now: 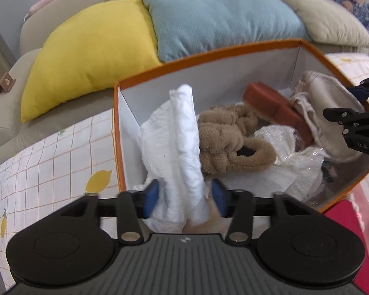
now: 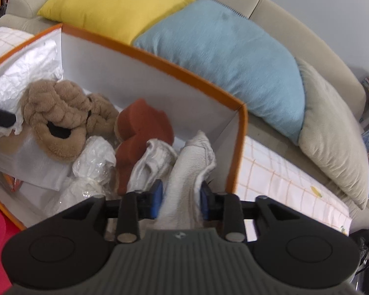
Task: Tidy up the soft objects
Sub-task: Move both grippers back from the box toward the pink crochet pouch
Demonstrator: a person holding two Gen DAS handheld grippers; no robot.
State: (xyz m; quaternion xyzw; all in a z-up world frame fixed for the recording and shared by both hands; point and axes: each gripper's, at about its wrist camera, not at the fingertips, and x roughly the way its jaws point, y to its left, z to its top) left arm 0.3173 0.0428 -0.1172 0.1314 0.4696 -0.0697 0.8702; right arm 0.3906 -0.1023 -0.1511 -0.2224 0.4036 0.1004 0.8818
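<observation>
- The left gripper [image 1: 184,196] hangs over the near-left corner of an orange-rimmed box [image 1: 209,51] with white inner walls.
- Its blue pads [image 1: 151,198] stand spread, with a crumpled white cloth [image 1: 174,137] between them. The left pad lies against the cloth; the right pad stands just clear of it, so nothing is pinched.
- The white cloth stands upright inside the box, leaning on its left wall.
- The right gripper [image 2: 180,199] hangs over the opposite, right end of the same box.
- Its pads [image 2: 157,196] are partly apart, with a cream towel [image 2: 187,179] rising between them. Both pads sit right at the towel's sides; whether they press on it I cannot tell.
- The towel stands in the right corner of the box, against the end wall.
- Between the two cloths lies a pair of fluffy tan slippers [image 1: 223,140], one resting on the other.
- A rust-red sponge block [image 2: 140,132] sits beside the slippers, towards the towel.
- Crinkled clear plastic wrap [image 2: 96,157] lies in front of the sponge.
- The box rests on a checked sheet printed with lemons [image 1: 61,167], spread over a beige sofa.
- Behind the box a yellow pillow [image 1: 93,56], a blue pillow [image 1: 216,17] and a grey-beige pillow [image 2: 332,132] lean against the sofa back.
</observation>
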